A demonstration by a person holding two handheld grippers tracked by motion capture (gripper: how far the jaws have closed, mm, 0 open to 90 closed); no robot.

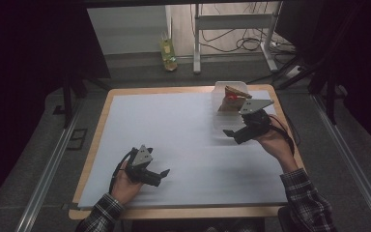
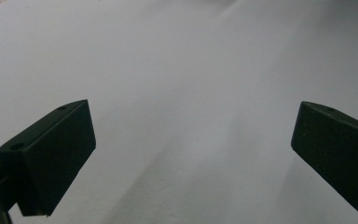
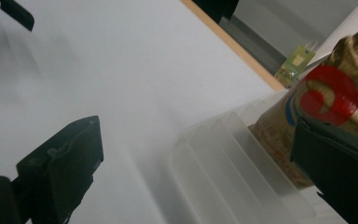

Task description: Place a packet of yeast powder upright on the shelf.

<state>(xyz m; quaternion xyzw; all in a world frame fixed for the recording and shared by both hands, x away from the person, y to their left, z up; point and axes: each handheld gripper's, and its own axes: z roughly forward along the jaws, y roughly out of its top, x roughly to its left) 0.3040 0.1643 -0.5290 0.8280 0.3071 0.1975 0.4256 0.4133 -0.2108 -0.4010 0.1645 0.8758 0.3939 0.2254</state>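
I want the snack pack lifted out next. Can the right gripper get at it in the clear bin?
Probably yes: the right gripper is open beside the clear bin, and the snack pack stands above its rim, unobstructed.

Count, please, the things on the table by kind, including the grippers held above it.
Grippers: 2, the left gripper and the right gripper, both with jaws apart
Clear plastic containers: 1, the container at the far right of the table
Brown snack packages with a red mark: 1, the package standing in the container
Total: 4
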